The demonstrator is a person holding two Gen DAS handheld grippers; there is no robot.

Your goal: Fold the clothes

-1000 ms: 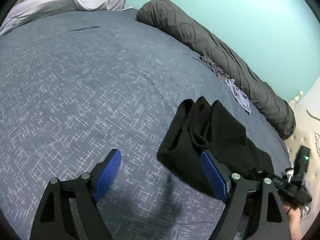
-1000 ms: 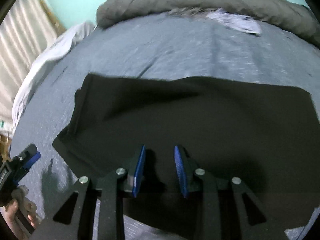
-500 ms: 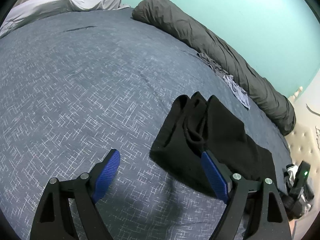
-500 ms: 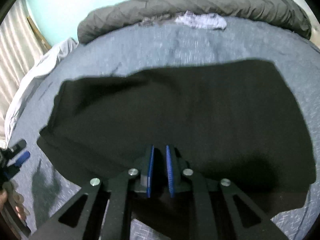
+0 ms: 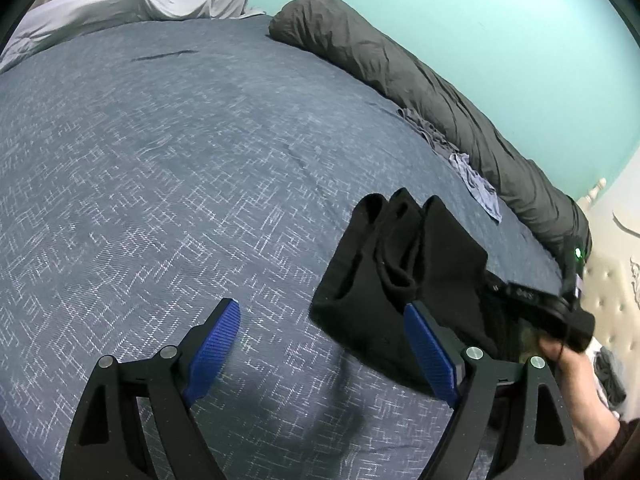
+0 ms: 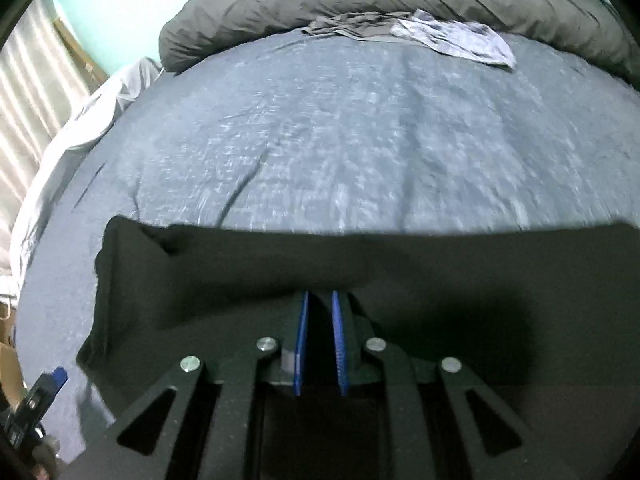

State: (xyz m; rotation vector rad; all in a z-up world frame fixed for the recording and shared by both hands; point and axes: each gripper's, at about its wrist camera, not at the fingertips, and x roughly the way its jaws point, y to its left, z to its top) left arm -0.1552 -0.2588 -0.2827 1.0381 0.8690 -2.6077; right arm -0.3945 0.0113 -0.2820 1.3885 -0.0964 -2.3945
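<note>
Black soft knit garment (image 5: 404,280) lies partly folded on the blue-grey woven bedspread (image 5: 160,168), its near edge pinched between the narrow right tongs (image 6: 320,312) and lifted, while the left tongs (image 5: 324,344) hang wide and empty just beside its bunched end. It looks light and limp, likely to sag and slide, so edges and corners seem the best holds.
</note>
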